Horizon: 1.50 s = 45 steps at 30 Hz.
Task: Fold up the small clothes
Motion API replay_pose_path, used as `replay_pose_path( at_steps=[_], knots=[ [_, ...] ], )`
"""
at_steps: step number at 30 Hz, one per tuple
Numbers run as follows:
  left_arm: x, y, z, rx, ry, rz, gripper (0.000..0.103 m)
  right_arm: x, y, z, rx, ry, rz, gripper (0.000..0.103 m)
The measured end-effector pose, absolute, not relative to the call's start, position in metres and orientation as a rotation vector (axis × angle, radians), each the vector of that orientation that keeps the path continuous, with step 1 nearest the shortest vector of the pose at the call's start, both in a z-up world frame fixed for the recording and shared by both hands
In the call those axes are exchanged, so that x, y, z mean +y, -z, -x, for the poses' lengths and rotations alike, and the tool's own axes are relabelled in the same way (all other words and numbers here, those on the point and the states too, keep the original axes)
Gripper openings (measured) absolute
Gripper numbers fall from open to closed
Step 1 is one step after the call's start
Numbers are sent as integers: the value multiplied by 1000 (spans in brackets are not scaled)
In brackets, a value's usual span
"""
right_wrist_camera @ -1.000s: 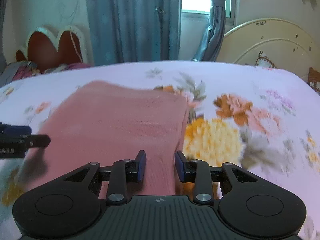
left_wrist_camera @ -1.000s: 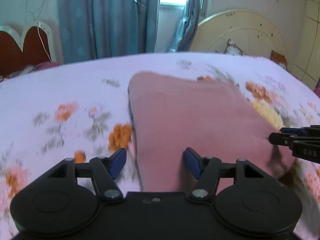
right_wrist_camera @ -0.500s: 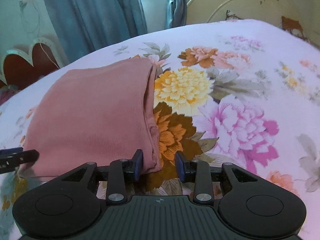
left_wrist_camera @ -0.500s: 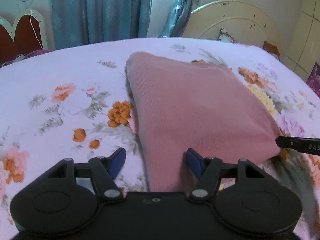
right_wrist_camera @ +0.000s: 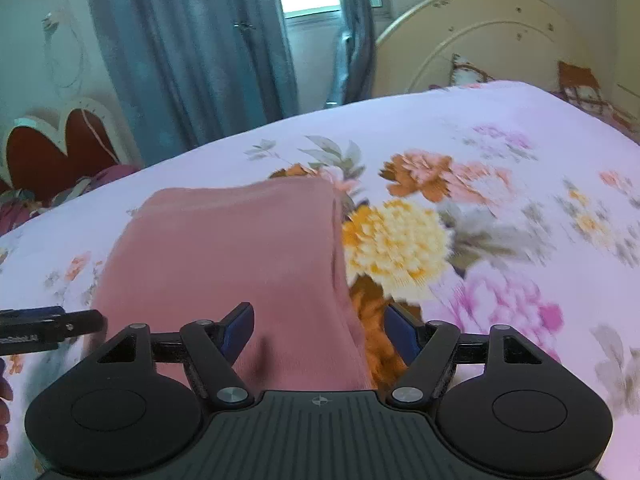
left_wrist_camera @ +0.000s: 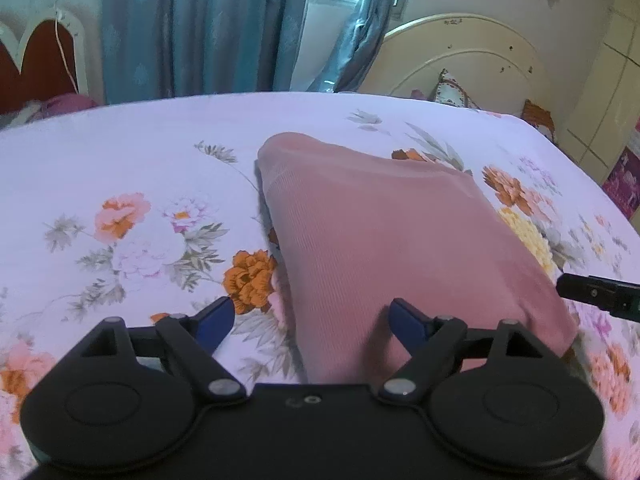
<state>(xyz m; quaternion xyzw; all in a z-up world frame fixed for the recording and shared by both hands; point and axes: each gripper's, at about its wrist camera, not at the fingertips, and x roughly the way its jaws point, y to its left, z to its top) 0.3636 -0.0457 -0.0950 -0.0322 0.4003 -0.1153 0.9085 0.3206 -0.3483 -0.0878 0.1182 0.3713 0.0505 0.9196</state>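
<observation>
While both tools stand over its near edge, your pink garment point(left_wrist_camera: 384, 248) lies folded flat on the floral bedspread point(left_wrist_camera: 132, 168), its long axis running from near to far, toward the cream headboard point(left_wrist_camera: 460, 56).

Item, left tool point(left_wrist_camera: 308, 316): jaws apart, having just been opening; the garment's near left corner sits between the pads, unpressed. The left blue pad point(left_wrist_camera: 218, 316) is over bare bedspread, the right one over cloth.

Item, right tool point(right_wrist_camera: 320, 324): jaws apart, also just opened; the garment's near right edge passes between the pads with no grip on it. Its tip shows at the right of the left view point(left_wrist_camera: 596, 292), just beside the near right corner.

Item, relation: the garment extends straight away from both tools, each at one near corner, neither nearer than the other. By my reading, you have released a completed fold; any further fold would call for regripping these corners and carrying them toward the far edge.

Item, surroundings: blue curtains point(left_wrist_camera: 192, 28), far.
</observation>
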Motion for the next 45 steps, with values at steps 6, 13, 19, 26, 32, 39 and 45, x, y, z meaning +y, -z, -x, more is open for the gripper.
replay_pose_path(
  at_steps=[6, 13, 19, 26, 32, 39, 45],
  knots=[
    [-55, 104, -385, 861, 246, 122, 84, -367, 110, -371, 817, -178, -351, 71],
    [-61, 120, -410, 895, 295, 230, 78, -393, 148, -415, 879, -292, -539, 71],
    [-59, 128, -416, 900, 299, 310, 61, -392, 158, -428, 886, -370, -577, 33],
    [-63, 108, -408, 843, 272, 282, 31, -384, 143, -428, 875, -414, -602, 21],
    [-53, 78, -398, 783, 288, 285, 29, -365, 105, -422, 817, -479, -619, 20],
    [9, 38, -374, 724, 245, 262, 29, -300, 74, -412, 796, -573, -633, 20],
    [110, 20, -339, 682, 143, 241, 28, -189, 58, -404, 798, -682, -637, 20]
  ],
)
